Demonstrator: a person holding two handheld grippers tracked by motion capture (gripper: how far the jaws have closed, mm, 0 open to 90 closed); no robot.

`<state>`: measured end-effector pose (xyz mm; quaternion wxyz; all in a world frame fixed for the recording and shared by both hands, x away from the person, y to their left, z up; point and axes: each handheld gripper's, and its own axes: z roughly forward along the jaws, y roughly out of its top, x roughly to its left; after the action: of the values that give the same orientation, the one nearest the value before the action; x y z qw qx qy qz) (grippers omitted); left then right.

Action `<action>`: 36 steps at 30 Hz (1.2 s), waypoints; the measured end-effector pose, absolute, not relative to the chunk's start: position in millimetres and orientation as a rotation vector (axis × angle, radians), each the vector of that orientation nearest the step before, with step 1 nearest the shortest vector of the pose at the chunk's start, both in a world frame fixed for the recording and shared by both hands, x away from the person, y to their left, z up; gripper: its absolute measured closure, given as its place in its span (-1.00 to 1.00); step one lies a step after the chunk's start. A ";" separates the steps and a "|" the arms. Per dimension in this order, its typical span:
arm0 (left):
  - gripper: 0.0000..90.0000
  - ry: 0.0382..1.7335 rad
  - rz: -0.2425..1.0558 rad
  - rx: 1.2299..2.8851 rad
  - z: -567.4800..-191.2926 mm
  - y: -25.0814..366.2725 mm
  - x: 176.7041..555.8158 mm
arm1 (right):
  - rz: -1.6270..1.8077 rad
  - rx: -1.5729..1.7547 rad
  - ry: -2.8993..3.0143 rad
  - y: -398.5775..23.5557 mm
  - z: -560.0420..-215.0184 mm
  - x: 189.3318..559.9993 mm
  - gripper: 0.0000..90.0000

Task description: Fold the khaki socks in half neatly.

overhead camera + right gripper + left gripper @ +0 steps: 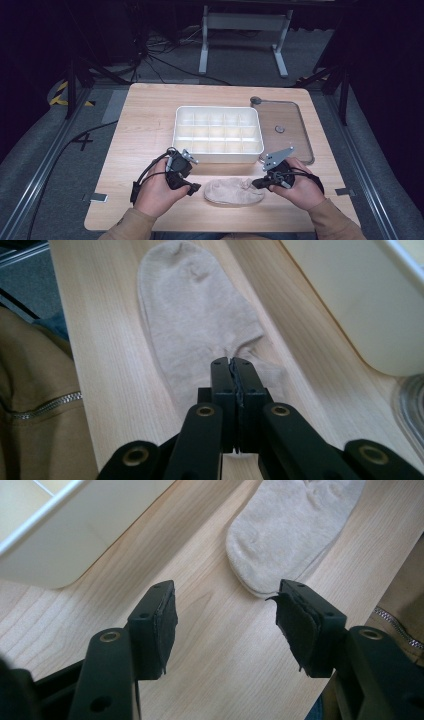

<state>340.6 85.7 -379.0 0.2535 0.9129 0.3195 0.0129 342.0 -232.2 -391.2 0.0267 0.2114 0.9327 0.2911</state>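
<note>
Right gripper (234,362): nearest in its own view; we read the jaws as pressed together on the cuff end of the sock (192,320), fabric bunching where the pads meet.
Left gripper (222,625): jaws stand wide apart over bare wood, nothing between them; the sock's toe end lies just beyond the right-hand pad, apart from it.
Sock: beige, flat on the table (145,125) near the front edge, between the two grippers in the high view (234,191), just in front of the organizer.
Organizer (218,133): white compartmented tray, mid-table, compartments look vacant.
Lid (282,127): clear, lying flat to the tray's right.
Step, our judgement: one end pinched, other end awaiting a grip, likely for folding or lifting.
Risk 1: the pinch looks to sit at the cuff edge; a pull could slip the fabric free.
Risk 2: the left gripper may close on one layer only, or on wood, so the sock twists.
Risk 3: a lifted sock could drag against the tray wall.
</note>
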 end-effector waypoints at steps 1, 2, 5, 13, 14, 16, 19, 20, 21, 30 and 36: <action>-0.08 0.872 0.033 2.483 -379.0 85.4 340.4 | 0.901 0.654 2.885 -230.7 -391.7 341.4 1.00; -0.08 0.867 0.036 2.490 -378.6 85.2 340.5 | 0.906 0.657 2.900 -228.8 -392.5 340.5 1.00; -0.09 0.860 0.033 2.494 -379.0 84.4 340.1 | 0.943 0.645 2.949 -225.7 -393.7 338.5 1.00; -0.08 0.858 0.024 2.490 -379.2 81.3 338.5 | 0.890 0.593 2.972 -217.0 -398.1 335.4 1.00; -0.08 0.851 0.034 2.498 -379.6 80.7 339.0 | 0.890 0.591 2.971 -215.4 -399.8 335.3 1.00; -0.08 0.851 0.023 2.506 -381.5 78.7 339.0 | 0.887 0.586 2.976 -213.1 -401.3 334.6 1.00; -0.08 0.841 0.015 2.512 -385.0 75.5 339.2 | 0.889 0.570 2.985 -208.7 -404.7 333.6 1.00; -0.08 0.843 0.014 2.516 -385.4 74.7 338.9 | 0.887 0.564 2.982 -207.4 -405.8 333.4 1.00; -0.08 0.839 0.011 2.514 -386.0 74.2 338.9 | 0.887 0.557 2.985 -206.4 -406.5 333.4 1.00; -0.07 0.845 0.002 2.504 -388.1 70.9 337.5 | 0.904 0.551 2.970 -198.3 -413.0 330.9 1.00; -0.07 0.858 -0.017 2.490 -389.6 69.9 337.5 | 0.936 0.547 2.969 -193.6 -417.9 330.2 1.00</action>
<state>337.5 69.9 -389.6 0.2513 0.9150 0.3154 -0.0062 330.2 -193.6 -417.9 -0.0095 0.1731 0.9392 0.2962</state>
